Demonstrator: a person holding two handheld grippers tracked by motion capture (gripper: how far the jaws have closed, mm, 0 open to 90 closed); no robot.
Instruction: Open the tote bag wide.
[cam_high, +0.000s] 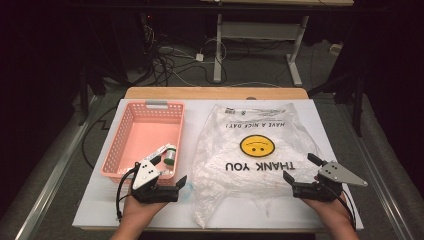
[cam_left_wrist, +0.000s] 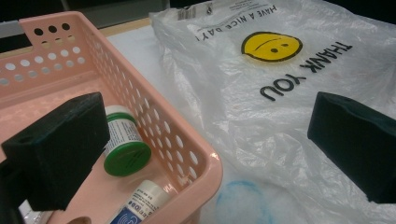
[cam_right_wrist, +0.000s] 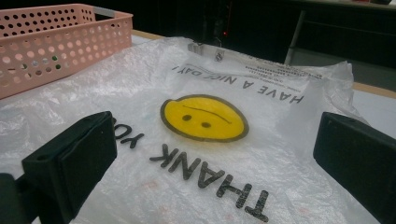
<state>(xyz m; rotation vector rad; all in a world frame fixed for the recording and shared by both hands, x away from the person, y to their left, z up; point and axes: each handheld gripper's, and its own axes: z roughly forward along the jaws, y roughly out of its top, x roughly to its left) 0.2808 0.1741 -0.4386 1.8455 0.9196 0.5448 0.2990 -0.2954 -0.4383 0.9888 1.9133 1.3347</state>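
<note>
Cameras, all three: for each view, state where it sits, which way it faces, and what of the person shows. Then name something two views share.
High view: above the person's side, looking forward and down on the table; forearms, left gripper, right gripper.
Left gripper view: between open jaws, facing the pink basket and plastic bag.
Right gripper view: low, between open jaws, across the bag.
Shared: the bag's smiley face.

The pink basket (cam_high: 145, 140) walls off the table's left side, its near corner crowded by a green-capped bottle (cam_left_wrist: 122, 140) and a tube (cam_left_wrist: 137, 205). The plastic bag (cam_high: 250, 155) sprawls flat across the middle. Bare white tabletop (cam_high: 320, 120) stays open beyond the bag's right edge.
</note>
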